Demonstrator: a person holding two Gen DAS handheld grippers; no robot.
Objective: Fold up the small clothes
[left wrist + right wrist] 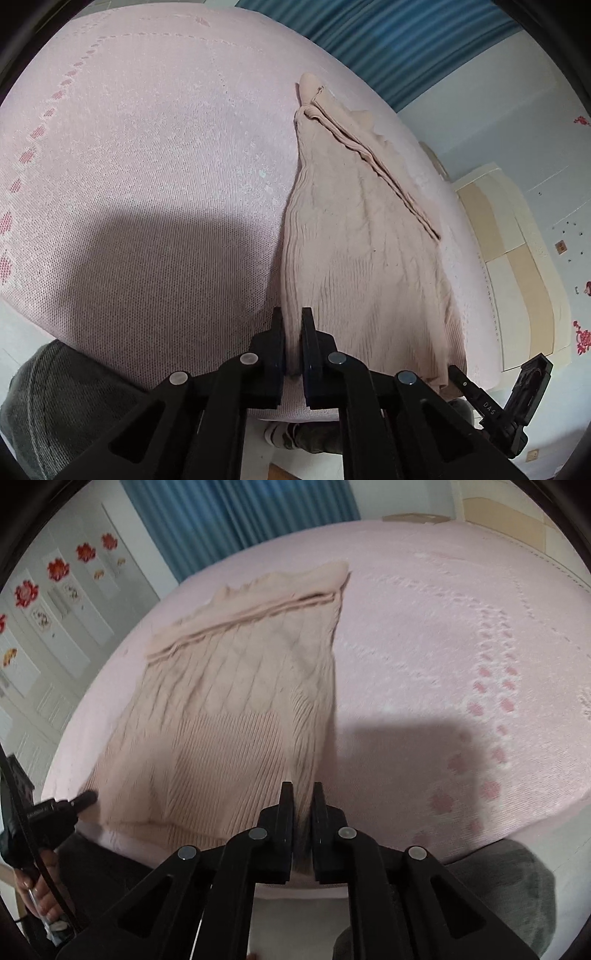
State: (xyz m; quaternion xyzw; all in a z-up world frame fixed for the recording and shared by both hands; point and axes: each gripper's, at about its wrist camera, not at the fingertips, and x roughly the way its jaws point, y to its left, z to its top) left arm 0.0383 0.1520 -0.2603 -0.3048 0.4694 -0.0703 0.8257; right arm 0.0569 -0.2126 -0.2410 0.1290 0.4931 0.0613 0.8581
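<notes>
Pink bed cover point(140, 177) carries everything: at its near edge the left gripper point(293, 325) and right gripper point(303, 797) each pinch a near corner of the beige sweater point(229, 701). Looks like mid-fold; next, carry both corners evenly toward the far hem.

Left gripper point(293, 325) and right gripper point(303, 801): matt black two-finger tools, each with flat, narrow fingers point(308, 332) on angular linkage arms with triangular cut-outs, pinned by four round silver rivets point(248, 358). The right gripper's side, seen from the left wrist view, bears white lettering "DAS". The person wears grey trousers point(48, 398), and a black cable point(48, 882) hangs beside the left gripper's handle.
</notes>
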